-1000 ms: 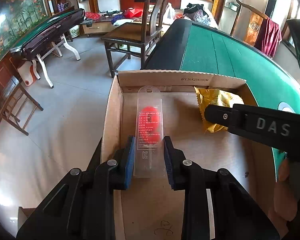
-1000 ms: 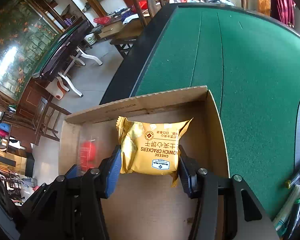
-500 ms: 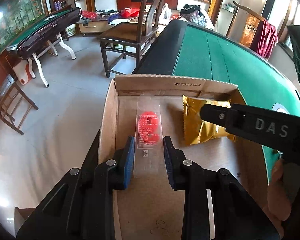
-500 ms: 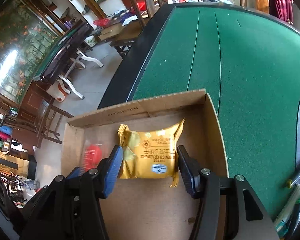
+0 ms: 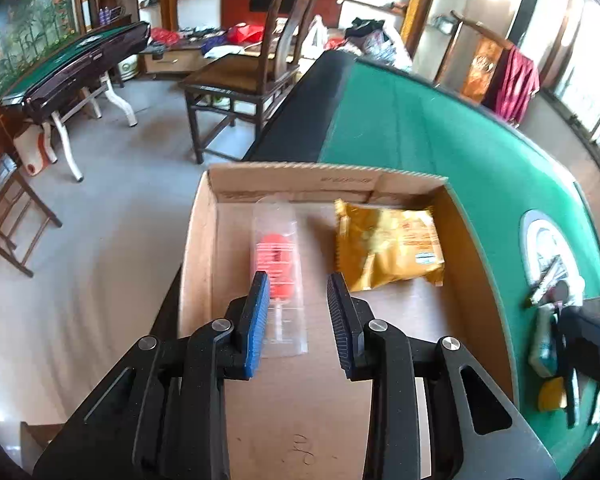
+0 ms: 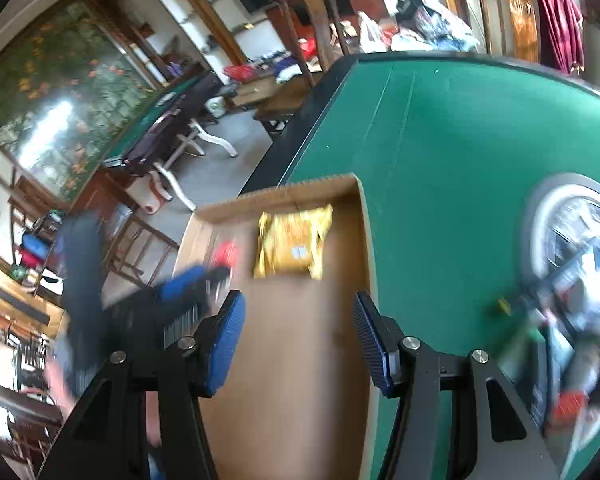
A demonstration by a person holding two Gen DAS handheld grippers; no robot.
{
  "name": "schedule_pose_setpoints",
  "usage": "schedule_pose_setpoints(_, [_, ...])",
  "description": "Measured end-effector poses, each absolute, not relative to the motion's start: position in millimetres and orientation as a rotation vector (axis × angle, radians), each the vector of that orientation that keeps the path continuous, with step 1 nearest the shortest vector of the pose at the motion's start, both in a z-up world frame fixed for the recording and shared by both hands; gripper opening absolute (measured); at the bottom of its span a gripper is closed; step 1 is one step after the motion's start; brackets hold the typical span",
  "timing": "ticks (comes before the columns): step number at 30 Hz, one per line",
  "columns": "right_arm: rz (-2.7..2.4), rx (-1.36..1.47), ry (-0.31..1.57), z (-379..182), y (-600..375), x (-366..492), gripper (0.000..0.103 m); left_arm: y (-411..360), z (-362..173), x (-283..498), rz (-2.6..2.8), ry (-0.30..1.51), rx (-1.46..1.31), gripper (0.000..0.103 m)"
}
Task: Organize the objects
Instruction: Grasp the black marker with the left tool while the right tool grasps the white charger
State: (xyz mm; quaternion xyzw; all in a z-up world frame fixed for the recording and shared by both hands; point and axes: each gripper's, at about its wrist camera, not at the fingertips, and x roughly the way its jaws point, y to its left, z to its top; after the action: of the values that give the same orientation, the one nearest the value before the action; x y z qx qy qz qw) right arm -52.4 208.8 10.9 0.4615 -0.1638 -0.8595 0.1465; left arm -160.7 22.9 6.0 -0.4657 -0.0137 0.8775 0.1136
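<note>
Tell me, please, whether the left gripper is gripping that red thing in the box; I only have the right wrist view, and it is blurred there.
Observer: No. In the left wrist view the clear pack with the red thing inside lies flat on the floor of the box, between the open jaws of the left gripper; one pad stands clear of it.
Operator: Thank you. Does it touch the yellow packet?
Observer: No. The yellow packet lies apart from it, with a strip of bare cardboard between them.
</note>
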Motion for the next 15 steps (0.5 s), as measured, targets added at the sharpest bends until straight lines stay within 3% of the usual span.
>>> schedule_pose_setpoints(9, [-2.737,1.207,-0.58,20,365,60,0.057,104,46,-88,2.372,0.205,-1.1,0.029])
schedule_pose_setpoints(15, [-2.755,1.289,-0.689,-12,461,65,0.057,168,44,-36,2.107,0.11,-1.192,0.029])
